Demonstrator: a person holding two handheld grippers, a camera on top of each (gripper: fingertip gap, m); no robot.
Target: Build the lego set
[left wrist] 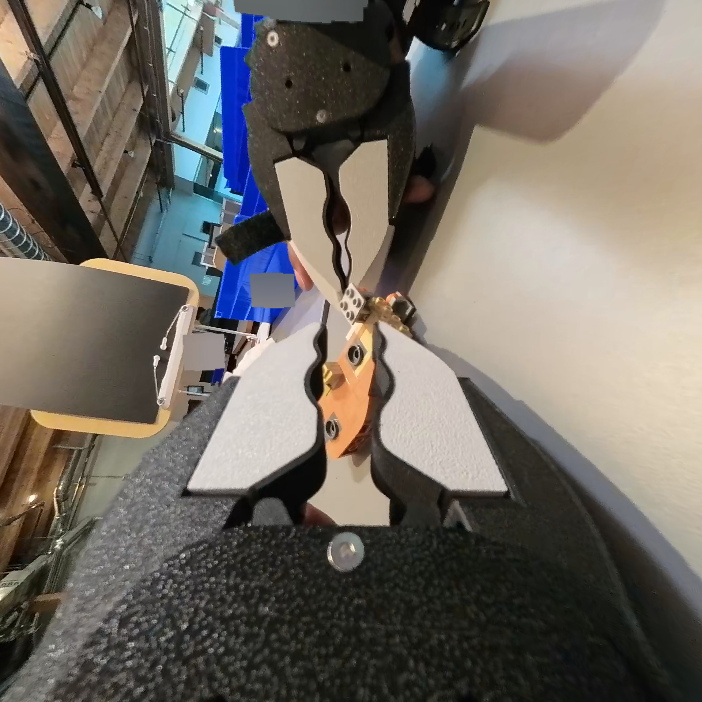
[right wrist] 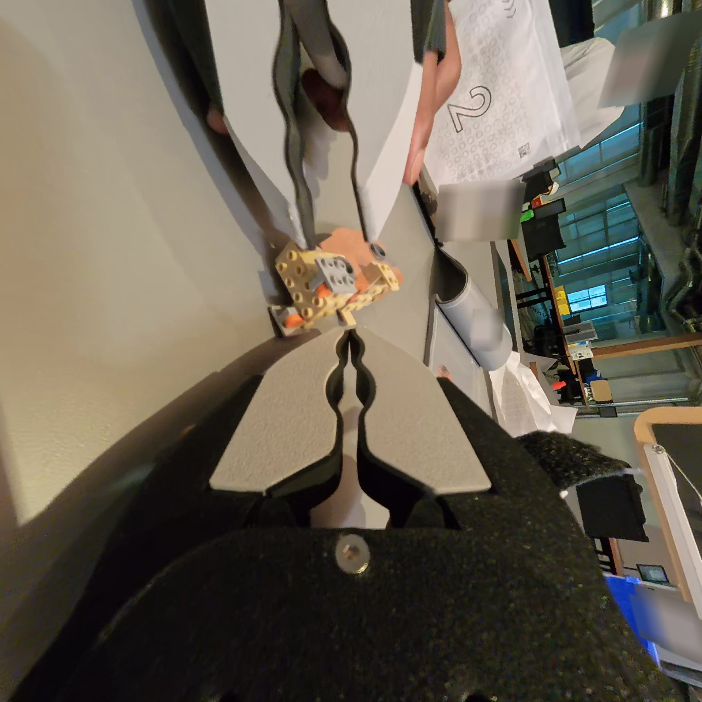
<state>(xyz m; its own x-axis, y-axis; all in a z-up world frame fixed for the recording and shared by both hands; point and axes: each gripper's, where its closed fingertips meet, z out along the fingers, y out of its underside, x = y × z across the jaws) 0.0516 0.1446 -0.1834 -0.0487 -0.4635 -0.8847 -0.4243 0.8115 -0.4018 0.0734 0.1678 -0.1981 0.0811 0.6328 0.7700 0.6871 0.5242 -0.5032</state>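
Orange and tan lego model [left wrist: 351,383] sits gripped in the left tongs [left wrist: 347,383], lifted near the worktop [left wrist: 569,304]. Right tongs [right wrist: 351,338], at 12 o'clock in the left view, pinch a grey plate [left wrist: 352,302]. I judge the model light, rigid, but easily split; hold the body.

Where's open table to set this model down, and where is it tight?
Free: the bare tabletop beside the lego model, on the side away from the white bags. Tight: the grey tray and those bags on the other side.
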